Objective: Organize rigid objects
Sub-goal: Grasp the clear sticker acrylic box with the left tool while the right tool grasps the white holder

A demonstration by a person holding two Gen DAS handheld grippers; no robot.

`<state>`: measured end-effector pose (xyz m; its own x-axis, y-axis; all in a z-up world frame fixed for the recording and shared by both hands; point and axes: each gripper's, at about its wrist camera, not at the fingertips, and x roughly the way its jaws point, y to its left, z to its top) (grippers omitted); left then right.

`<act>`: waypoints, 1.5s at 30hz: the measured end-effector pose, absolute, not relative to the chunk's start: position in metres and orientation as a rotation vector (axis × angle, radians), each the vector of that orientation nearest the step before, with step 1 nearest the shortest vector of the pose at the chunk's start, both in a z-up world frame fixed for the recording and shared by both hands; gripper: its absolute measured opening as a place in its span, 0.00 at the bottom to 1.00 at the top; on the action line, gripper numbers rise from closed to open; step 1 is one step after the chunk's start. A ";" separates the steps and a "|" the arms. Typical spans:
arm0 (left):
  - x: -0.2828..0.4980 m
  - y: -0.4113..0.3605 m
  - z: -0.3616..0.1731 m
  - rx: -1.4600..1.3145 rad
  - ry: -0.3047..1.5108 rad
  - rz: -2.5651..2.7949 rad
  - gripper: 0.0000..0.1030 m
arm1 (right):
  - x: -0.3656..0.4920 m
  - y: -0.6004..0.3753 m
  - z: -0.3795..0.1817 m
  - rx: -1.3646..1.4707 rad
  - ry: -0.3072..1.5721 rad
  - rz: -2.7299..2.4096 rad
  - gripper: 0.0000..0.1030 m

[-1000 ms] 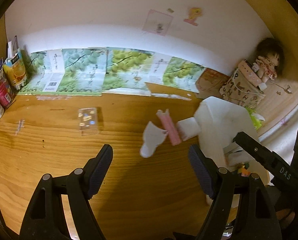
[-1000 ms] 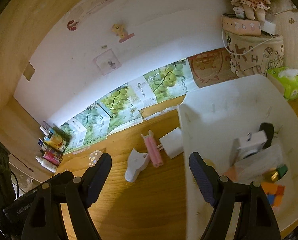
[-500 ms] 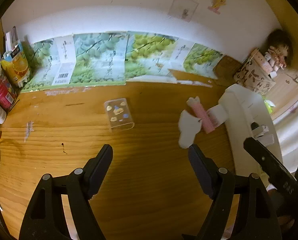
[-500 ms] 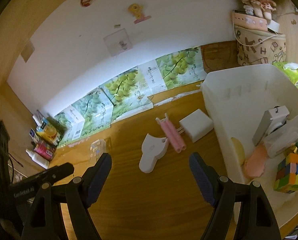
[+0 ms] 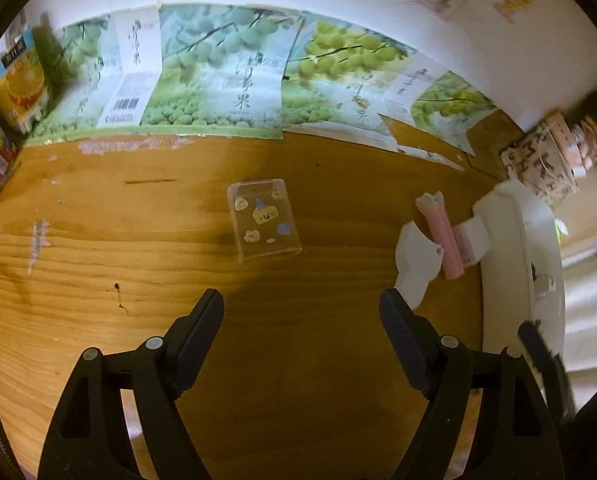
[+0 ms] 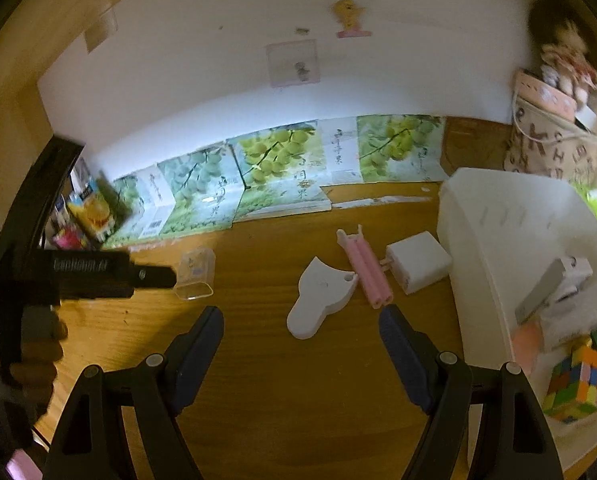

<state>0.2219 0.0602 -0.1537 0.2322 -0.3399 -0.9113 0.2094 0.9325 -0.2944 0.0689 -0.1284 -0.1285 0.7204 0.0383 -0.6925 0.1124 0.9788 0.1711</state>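
Observation:
A clear sticker-covered case (image 5: pixel 263 219) lies on the wooden desk just ahead of my open, empty left gripper (image 5: pixel 300 312); it also shows in the right wrist view (image 6: pixel 194 276). A white flat piece (image 6: pixel 320 298), a pink double tube (image 6: pixel 368 272) and a white charger block (image 6: pixel 416 262) lie ahead of my open, empty right gripper (image 6: pixel 300 326). They also show at the right of the left wrist view: white piece (image 5: pixel 416 260), pink tube (image 5: pixel 442 236). A white bin (image 6: pixel 510 232) on the right holds a colour cube (image 6: pixel 576 384) and several small items.
Grape-print cartons (image 5: pixel 218 92) line the back wall. Juice cartons and bottles (image 5: pixel 14 88) stand at the far left. A patterned bag (image 6: pixel 554 144) with a doll (image 6: pixel 566 60) on top stands behind the bin. The left gripper's body (image 6: pixel 78 272) crosses the right wrist view.
The left gripper has swung left and closer to the clear case, now centred ahead. The right gripper has swung left too, bringing the white piece and pink tube between its fingers' line.

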 end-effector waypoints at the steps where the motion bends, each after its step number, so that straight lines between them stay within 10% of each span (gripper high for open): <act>1: 0.225 0.060 -0.156 -0.123 1.293 -0.367 0.80 | 0.073 -0.126 -0.132 0.197 0.772 -0.036 0.78; 30: 0.279 0.043 -0.215 -0.096 1.379 -0.169 0.79 | 0.158 -0.125 -0.220 0.122 0.990 -0.103 0.73; 45: 0.291 0.035 -0.218 -0.014 1.349 -0.169 0.53 | 0.174 -0.125 -0.223 0.091 0.994 -0.113 0.57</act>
